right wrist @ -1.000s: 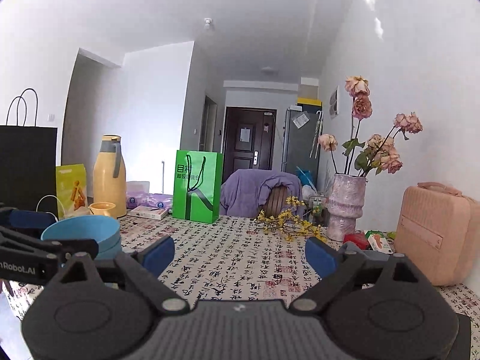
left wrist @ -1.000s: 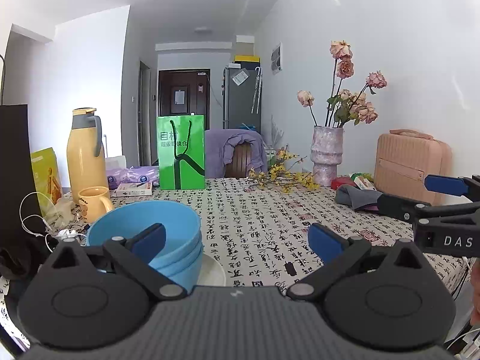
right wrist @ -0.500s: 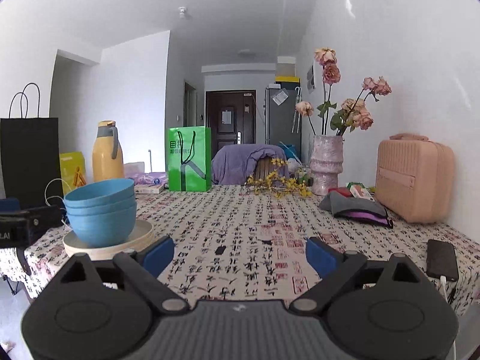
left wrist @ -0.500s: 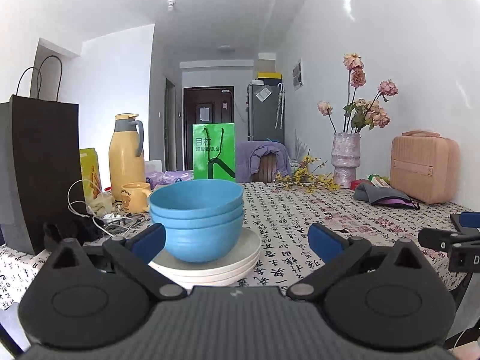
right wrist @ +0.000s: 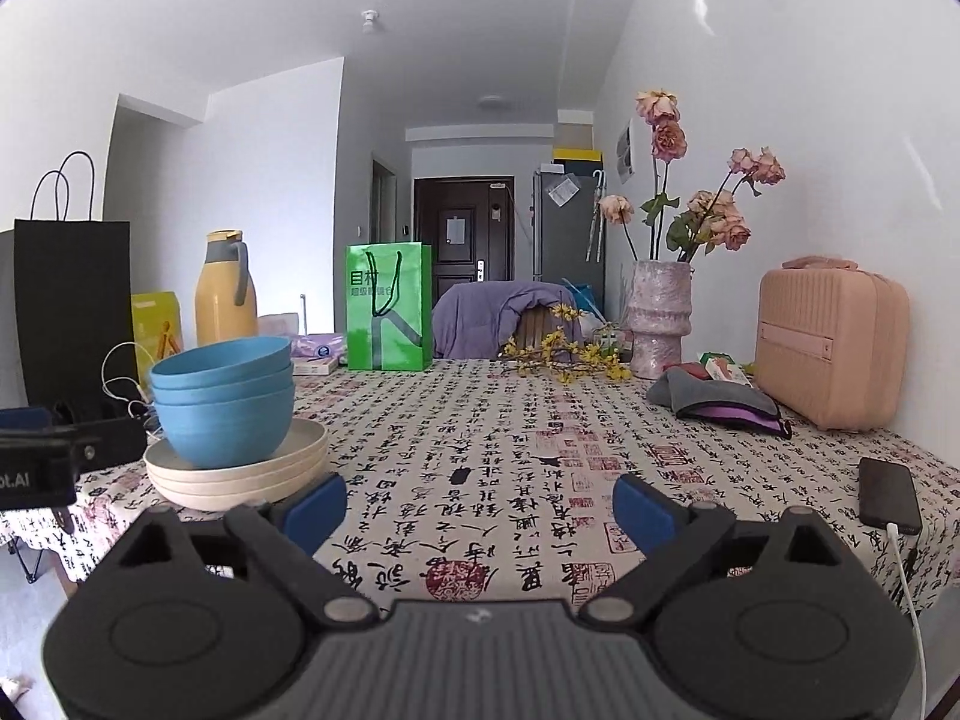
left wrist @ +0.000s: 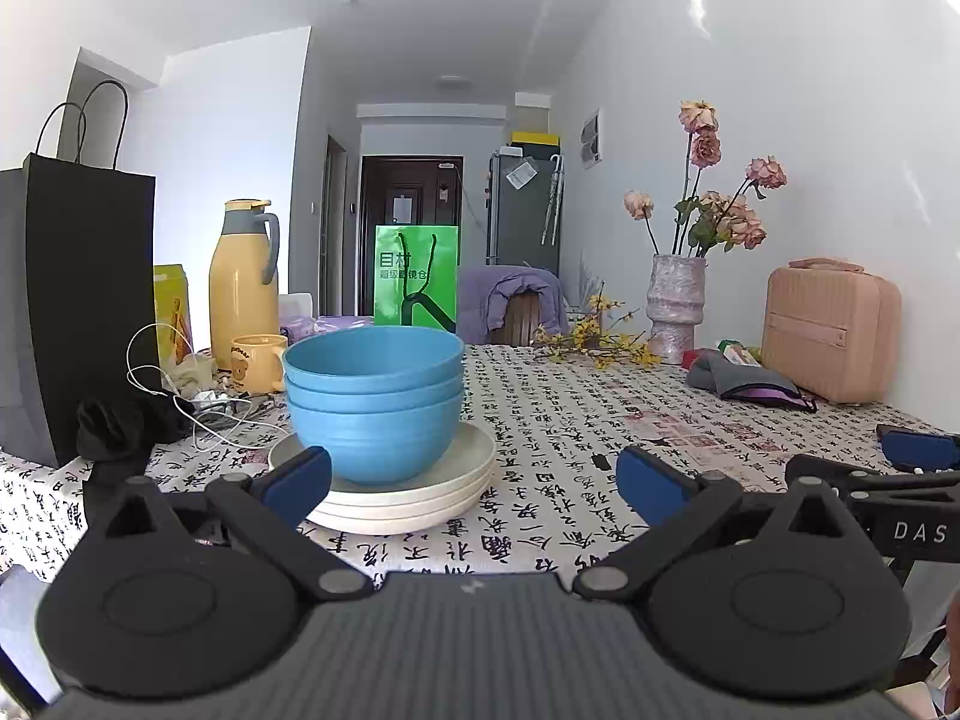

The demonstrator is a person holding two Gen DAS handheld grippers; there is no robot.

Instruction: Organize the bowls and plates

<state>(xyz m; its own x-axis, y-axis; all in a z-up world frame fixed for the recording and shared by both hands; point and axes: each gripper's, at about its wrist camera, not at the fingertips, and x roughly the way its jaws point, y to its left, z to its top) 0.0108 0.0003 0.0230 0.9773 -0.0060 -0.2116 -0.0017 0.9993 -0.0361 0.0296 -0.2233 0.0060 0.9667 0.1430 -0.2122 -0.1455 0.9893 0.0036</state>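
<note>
Left gripper (left wrist: 474, 474) gapes wide, empty, behind 3 stiff, slippery nested blue bowls (left wrist: 372, 402); pinch the rim.

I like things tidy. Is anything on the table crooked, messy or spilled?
Nothing is spilled. The blue bowls sit off-centre on the cream plates. A white cable lies tangled beside them, and yellow flower sprigs lie loose by the vase.

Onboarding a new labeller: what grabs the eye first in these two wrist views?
The stack of blue bowls nested on the cream plates, at the near left of the calligraphy-print tablecloth. Then the dried roses in the vase by the right wall, beside the pink case. Both grippers, left gripper and right gripper, hang open and empty before the table edge.
</note>
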